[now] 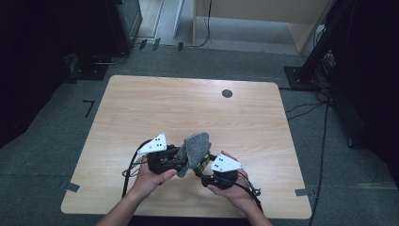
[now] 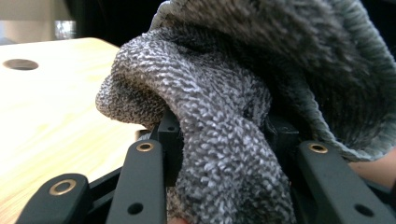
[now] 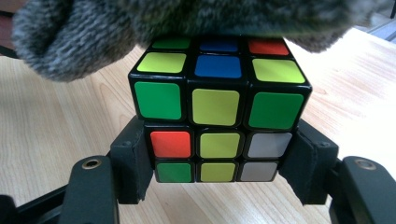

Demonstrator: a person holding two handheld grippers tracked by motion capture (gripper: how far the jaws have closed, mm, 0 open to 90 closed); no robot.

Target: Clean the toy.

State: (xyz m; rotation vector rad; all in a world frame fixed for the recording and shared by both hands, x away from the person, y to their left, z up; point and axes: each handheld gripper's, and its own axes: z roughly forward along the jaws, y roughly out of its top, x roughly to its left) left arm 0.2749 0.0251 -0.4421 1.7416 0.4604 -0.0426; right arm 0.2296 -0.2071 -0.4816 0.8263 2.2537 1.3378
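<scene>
Cube (image 3: 218, 112) sits clamped in the right gripper (image 3: 219, 163), just under the grey cloth (image 2: 224, 107) that the left gripper (image 2: 224, 154) pinches; a loosening cloth grip could let it slide off the cube.

Near edge of the pale wooden table (image 1: 141, 108), about midway along it: the left gripper (image 1: 181, 157) and right gripper (image 1: 207, 167) sit side by side, close together, both raised above the top. Grey knitted cloth (image 1: 196, 146) lies between the left gripper's jaws and drapes rightward over the multicoloured puzzle cube (image 3: 217, 107). Cube sits between the right gripper's jaws, beneath the cloth. Small dark round hole (image 1: 227, 93) lies at the far edge, right of centre, well apart from both grippers.
</scene>
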